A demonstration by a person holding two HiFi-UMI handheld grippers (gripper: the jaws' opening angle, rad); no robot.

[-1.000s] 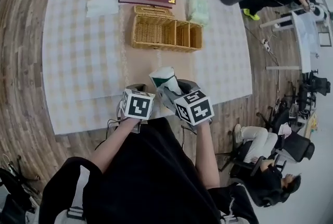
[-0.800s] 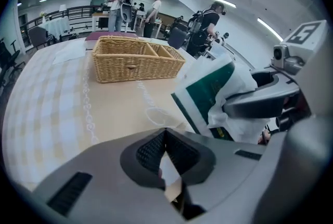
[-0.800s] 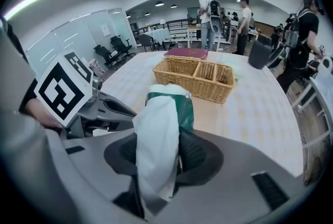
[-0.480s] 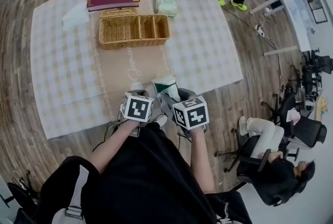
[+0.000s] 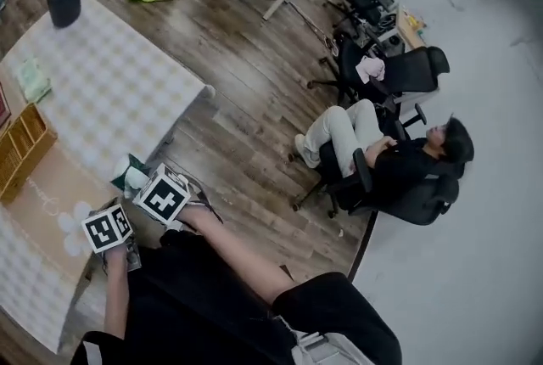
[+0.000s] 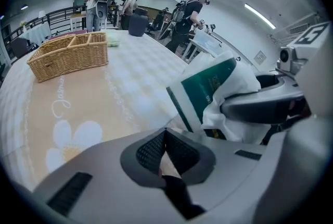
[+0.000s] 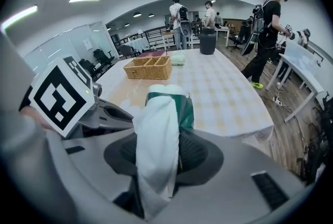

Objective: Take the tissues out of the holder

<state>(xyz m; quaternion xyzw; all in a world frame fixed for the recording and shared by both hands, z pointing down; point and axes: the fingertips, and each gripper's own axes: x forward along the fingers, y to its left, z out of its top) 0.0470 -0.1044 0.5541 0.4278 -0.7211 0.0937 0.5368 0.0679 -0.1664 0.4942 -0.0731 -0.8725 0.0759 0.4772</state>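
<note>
Pulling seems next: the right gripper (image 7: 162,151) clamps the green pack (image 7: 184,108) — white tissue (image 7: 155,129) trailing — above the table (image 7: 223,92) edge; the left gripper (image 6: 165,146), closed and empty, likely must open and pinch that tissue.

tissue pack (image 7: 186,108) wrapped in glossy green film; tissue (image 7: 155,134) soft, matt white paper. basket (image 7: 148,67) woven from rough wicker. surface (image 7: 229,98) covered by matt checked cloth. floor (image 5: 254,126) laid in wood planks, slight sheen.

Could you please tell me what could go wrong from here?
The right gripper clamps the green holder over a loose white tissue, so the holder could slip out. It hangs near the table edge, so a drop may reach the floor. The left gripper is shut and gives no support.
</note>
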